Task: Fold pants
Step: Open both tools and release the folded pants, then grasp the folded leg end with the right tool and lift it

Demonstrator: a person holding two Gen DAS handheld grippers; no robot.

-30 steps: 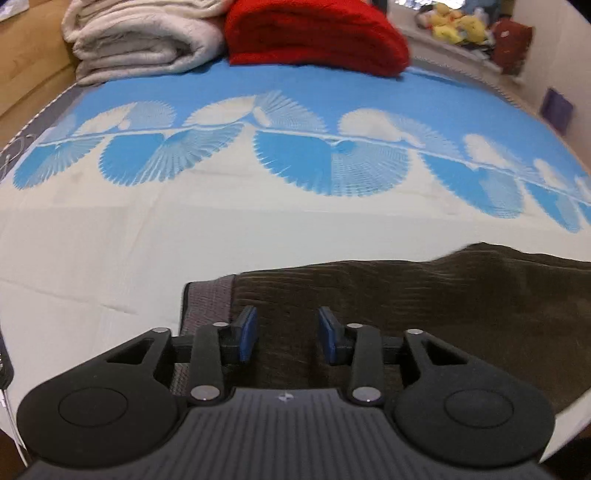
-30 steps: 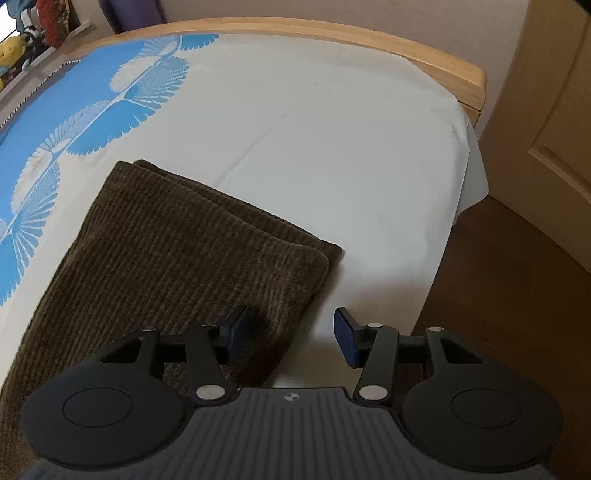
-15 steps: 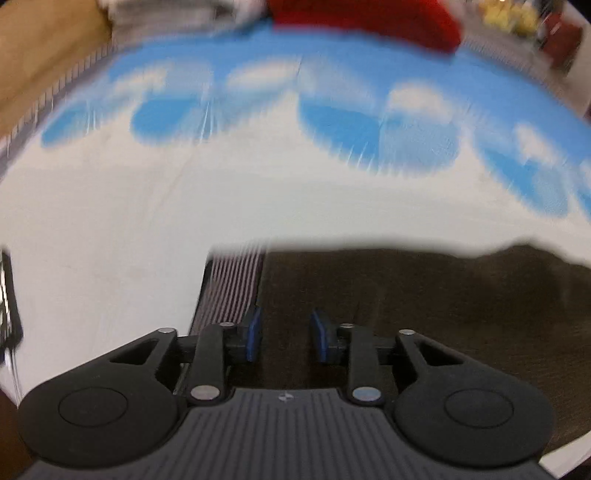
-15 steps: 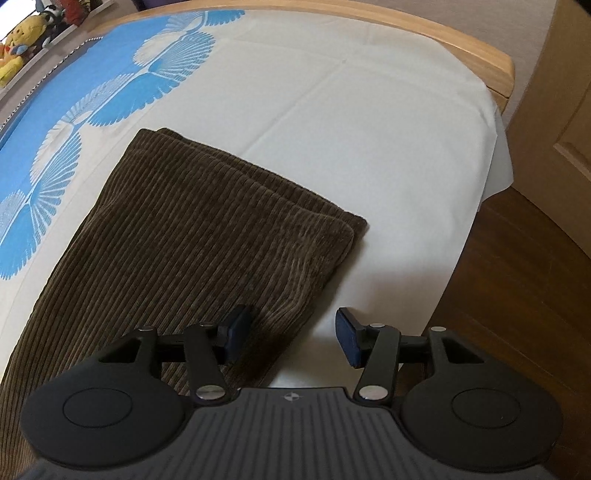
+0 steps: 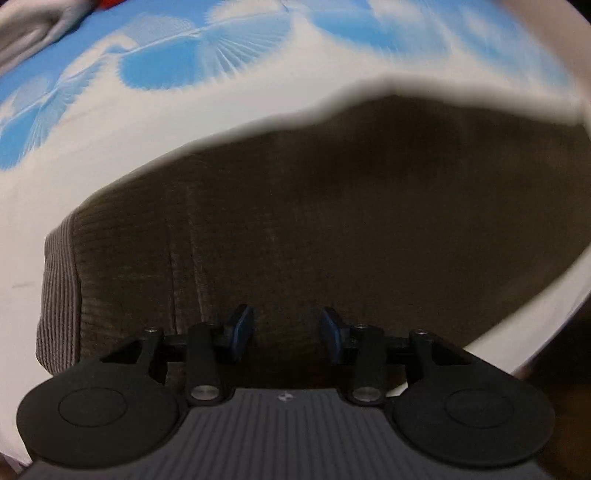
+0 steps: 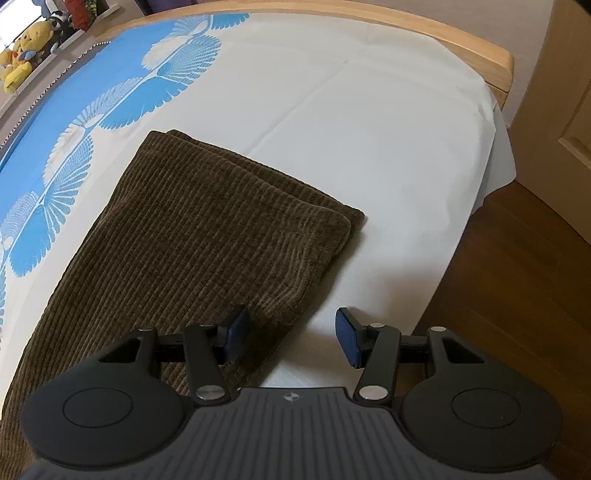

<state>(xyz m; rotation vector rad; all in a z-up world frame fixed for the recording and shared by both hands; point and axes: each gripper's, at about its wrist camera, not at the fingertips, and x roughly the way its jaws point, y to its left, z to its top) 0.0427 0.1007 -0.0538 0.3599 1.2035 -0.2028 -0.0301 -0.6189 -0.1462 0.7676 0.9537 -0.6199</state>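
Brown corduroy pants (image 6: pixel 207 236) lie flat on the bed, legs stacked, with the hem ends toward the bed's right side. In the left wrist view the pants (image 5: pixel 332 221) fill the middle, with the grey ribbed waistband (image 5: pixel 59 295) at the left. My left gripper (image 5: pixel 284 334) is open, low over the pants near the waist end, holding nothing. My right gripper (image 6: pixel 291 338) is open over the near edge of the leg ends, its left finger above the cloth and its right finger above the sheet.
The bed has a white sheet (image 6: pixel 388 129) with a blue fan pattern (image 6: pixel 122 103) and a wooden footboard (image 6: pixel 461 40). Wooden floor (image 6: pixel 517 295) lies past the bed's edge. Stuffed toys (image 6: pixel 16 62) sit at the far left. A folded grey blanket (image 5: pixel 26 33) lies at the back.
My left gripper has swung right and moved further over the pants, and its jaws have widened a little after narrowing. My right gripper has drawn back slightly, still open.
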